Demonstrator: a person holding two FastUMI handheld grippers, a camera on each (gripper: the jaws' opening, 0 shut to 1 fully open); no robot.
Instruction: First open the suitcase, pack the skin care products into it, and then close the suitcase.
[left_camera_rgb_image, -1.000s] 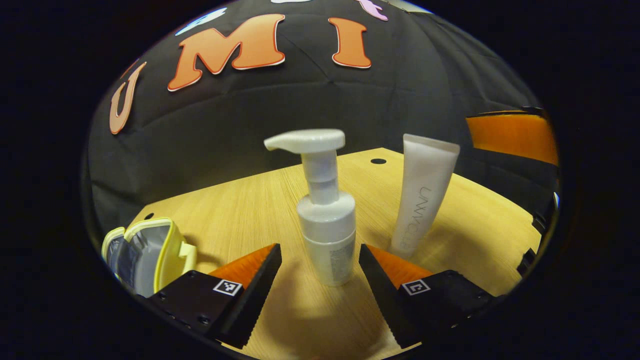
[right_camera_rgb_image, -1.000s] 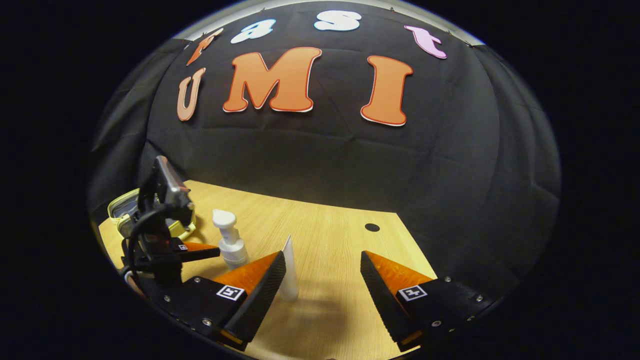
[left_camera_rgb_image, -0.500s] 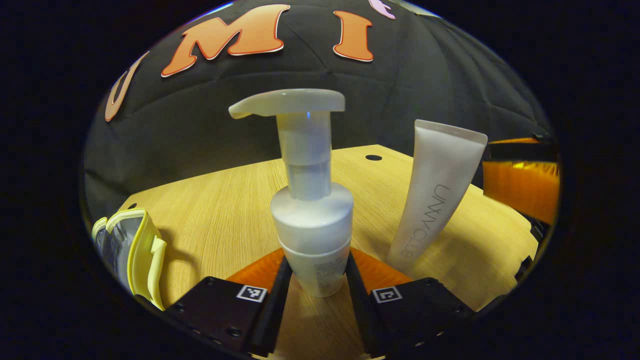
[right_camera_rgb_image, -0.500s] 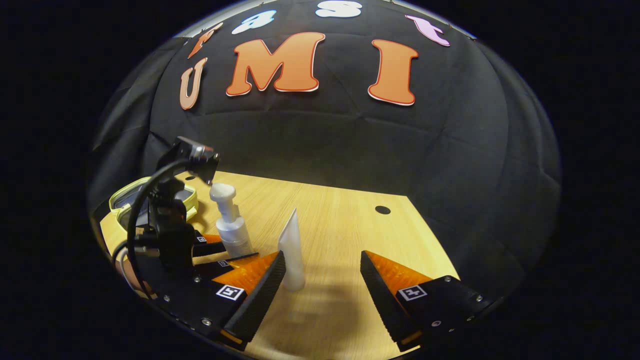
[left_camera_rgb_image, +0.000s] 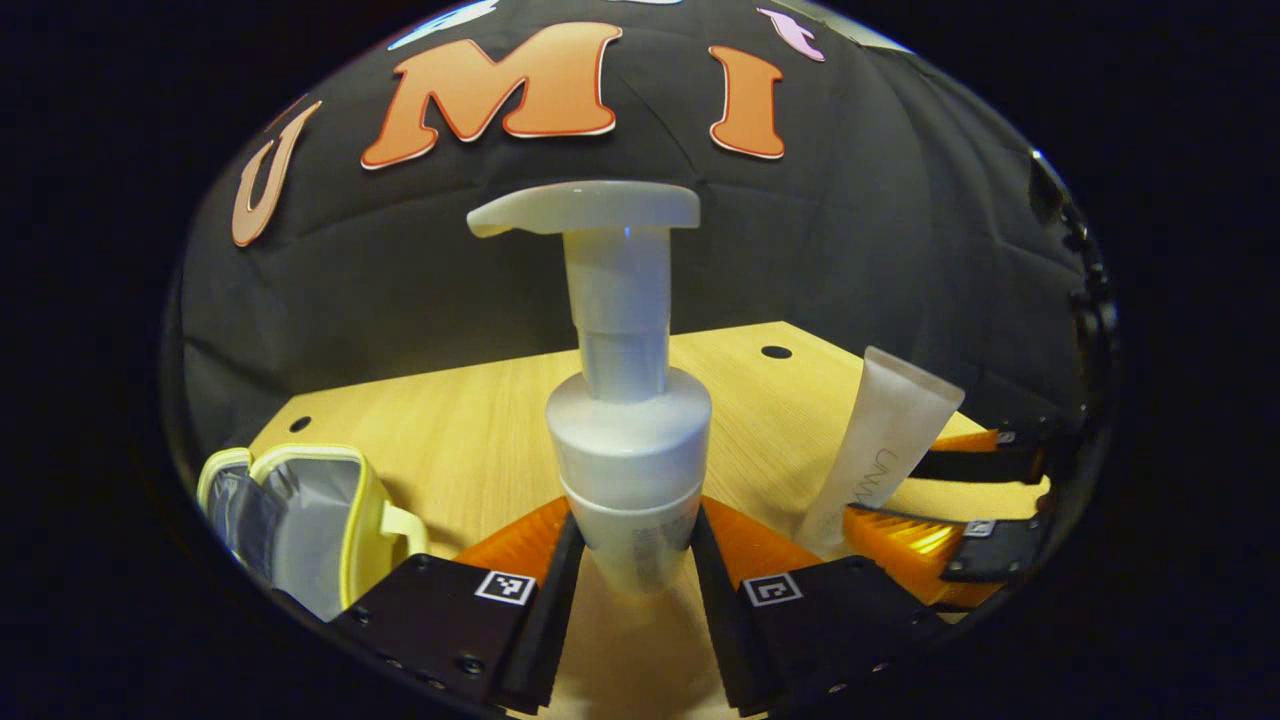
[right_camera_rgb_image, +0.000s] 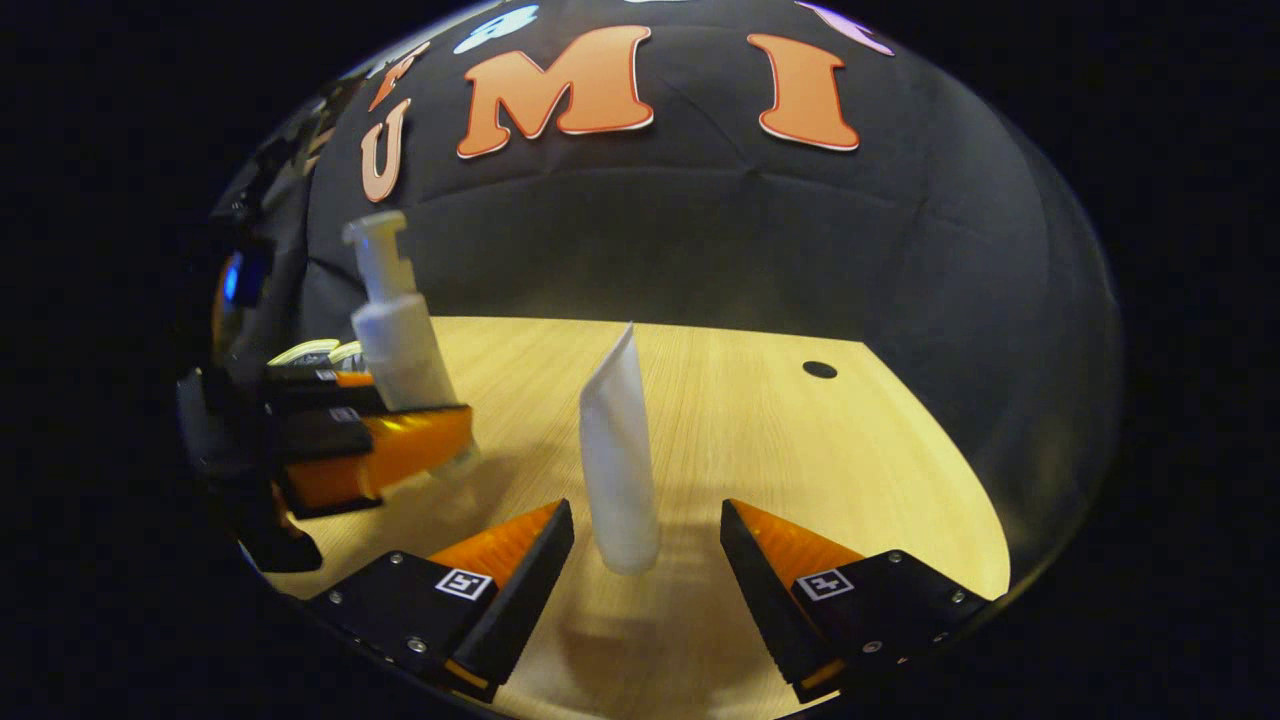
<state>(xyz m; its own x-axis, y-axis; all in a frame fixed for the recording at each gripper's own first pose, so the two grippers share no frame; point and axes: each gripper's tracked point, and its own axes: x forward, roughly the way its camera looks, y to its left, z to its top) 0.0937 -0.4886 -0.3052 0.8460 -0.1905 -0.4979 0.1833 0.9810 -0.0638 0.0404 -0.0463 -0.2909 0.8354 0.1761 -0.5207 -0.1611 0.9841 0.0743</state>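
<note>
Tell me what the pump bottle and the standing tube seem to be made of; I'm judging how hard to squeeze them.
Pump bottle: likely rigid white plastic, smooth with a soft sheen, keeping its shape between the left gripper fingers. Tube: probably soft matte plastic, its frosted body tapering to a flat crimped top.

The left tongs (left_camera_rgb_image: 628, 560), wide apart around the pump bottle (left_camera_rgb_image: 628, 440) a second ago, now pinch its lower body from both sides. In the right gripper view the bottle (right_camera_rgb_image: 395, 325) rides higher than before, lifted clear of the table (right_camera_rgb_image: 760, 420). The right tongs (right_camera_rgb_image: 645, 565) have moved in on the tube (right_camera_rgb_image: 615, 470), which now stands between their spread fingers instead of just beside the left one.
</note>
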